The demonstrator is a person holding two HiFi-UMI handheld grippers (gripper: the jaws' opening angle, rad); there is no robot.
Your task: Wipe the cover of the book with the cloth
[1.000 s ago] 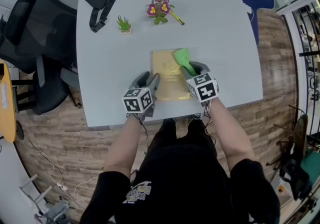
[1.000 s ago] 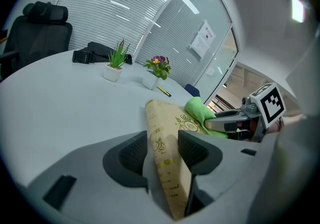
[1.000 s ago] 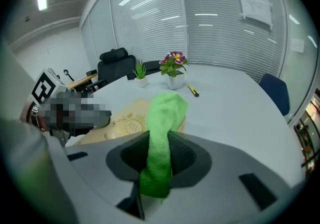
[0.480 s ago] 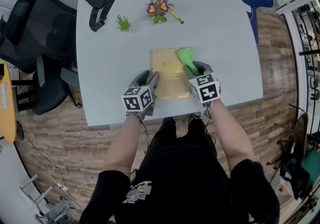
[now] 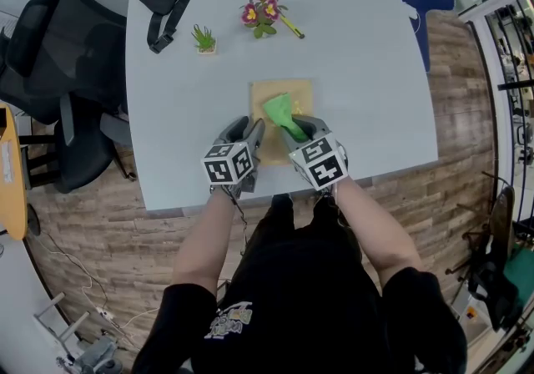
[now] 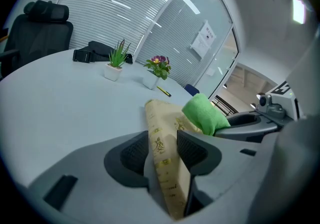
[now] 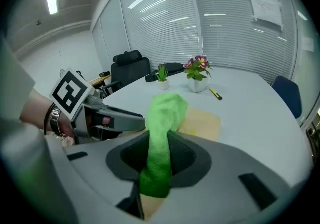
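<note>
The left tool (image 5: 253,133) (image 6: 164,150) is clamped on the near left edge of the tan hardback book with gold ornament on its cover (image 5: 299,90) (image 6: 161,130) (image 7: 204,121), which lies flat on the pale grey surface (image 5: 367,72) close to its near rim. The right tool (image 5: 292,124) (image 7: 160,154) is closed on the bright green terry cloth (image 5: 281,108) (image 7: 163,110) (image 6: 204,113), whose bunched free end sticks out past the jaws and rests on the middle of the cover. The chief risk, as I judge it, is that only that rolled tip meets the book. If the right tool presses lower to get more contact, its hard jaws could scrape the cover, and a drag against the nap could work the cloth loose from the grip. A sideways stroke could also swing the book about the single edge where the left tool pins it, or nudge it toward the near rim. The two tools are now near each other, so a stroke carried further to the left could knock them together. Compared with a second ago, the cloth and the right tool have come off the book's far right corner and moved left and nearer the person, onto the centre of the cover. The left tool and the book sit where they were.
</note>
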